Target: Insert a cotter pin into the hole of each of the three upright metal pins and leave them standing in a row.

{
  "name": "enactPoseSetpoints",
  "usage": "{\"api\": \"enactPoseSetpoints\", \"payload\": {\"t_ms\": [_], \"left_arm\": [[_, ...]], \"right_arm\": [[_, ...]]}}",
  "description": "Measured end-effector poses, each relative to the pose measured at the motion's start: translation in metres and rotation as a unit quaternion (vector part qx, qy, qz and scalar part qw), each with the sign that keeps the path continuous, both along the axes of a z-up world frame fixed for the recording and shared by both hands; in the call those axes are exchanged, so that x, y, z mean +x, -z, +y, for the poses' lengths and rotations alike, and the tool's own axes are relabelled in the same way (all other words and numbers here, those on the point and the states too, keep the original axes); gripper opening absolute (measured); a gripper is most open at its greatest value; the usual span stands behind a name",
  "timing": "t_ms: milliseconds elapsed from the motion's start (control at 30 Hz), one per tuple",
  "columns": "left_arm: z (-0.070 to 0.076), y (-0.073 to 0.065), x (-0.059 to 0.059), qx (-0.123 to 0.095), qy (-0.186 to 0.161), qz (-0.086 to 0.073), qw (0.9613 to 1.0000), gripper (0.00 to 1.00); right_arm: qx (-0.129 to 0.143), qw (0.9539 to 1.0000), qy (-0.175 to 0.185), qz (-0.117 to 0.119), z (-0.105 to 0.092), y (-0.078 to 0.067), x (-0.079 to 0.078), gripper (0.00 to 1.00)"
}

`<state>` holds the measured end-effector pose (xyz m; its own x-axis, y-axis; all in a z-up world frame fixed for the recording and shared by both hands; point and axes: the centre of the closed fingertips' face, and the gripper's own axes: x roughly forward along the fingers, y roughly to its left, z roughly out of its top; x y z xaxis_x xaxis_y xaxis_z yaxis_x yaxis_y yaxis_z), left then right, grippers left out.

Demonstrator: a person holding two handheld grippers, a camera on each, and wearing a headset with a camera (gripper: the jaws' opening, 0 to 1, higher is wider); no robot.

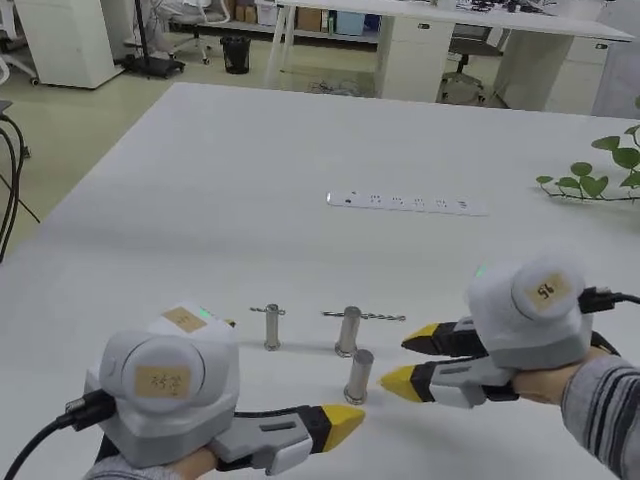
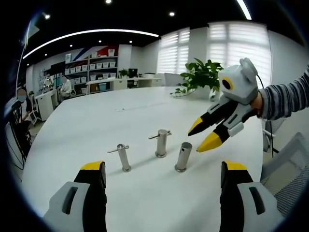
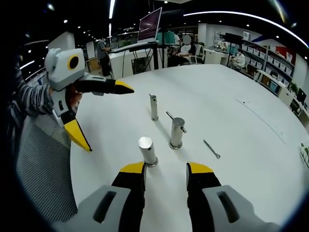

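Note:
Three upright metal pins stand on the white table. The left pin point(image 1: 272, 327) point(image 2: 124, 157) carries a cotter pin through its top. The middle pin point(image 1: 348, 330) point(image 2: 161, 142) point(image 3: 177, 133) also has one through it. The near pin point(image 1: 359, 376) point(image 2: 182, 156) point(image 3: 147, 151) has an empty top. A loose cotter pin point(image 1: 387, 317) point(image 3: 211, 149) lies flat just behind the middle pin. My right gripper point(image 1: 410, 360) point(image 3: 166, 169) is open, its tips just right of the near pin. My left gripper point(image 1: 335, 428) point(image 2: 164, 166) is open and empty, nearer me than the pins.
A white power strip point(image 1: 405, 203) lies further back on the table. A potted plant point(image 1: 600, 180) point(image 2: 200, 77) trails at the far right edge. Desks and chairs stand beyond the table.

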<state>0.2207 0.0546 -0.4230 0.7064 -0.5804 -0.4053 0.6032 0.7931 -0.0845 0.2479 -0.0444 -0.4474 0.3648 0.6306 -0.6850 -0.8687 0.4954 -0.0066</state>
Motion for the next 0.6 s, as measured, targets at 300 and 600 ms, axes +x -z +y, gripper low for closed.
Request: {"api": "enactPoseSetpoints", "payload": {"t_ms": [300,600], "left_arm": [[0.000,0.000,0.000,0.002,0.001,0.000,1.0000,0.98],[0.006,-0.003,0.003,-0.005,-0.009,-0.004,0.9999,0.98]], "right_arm": [[-0.042,0.9982,-0.042,0.005,-0.010,0.004,0.021,0.27],[-0.063,0.9974,-0.030,0.018,-0.014,0.012,0.053,0.25]]}}
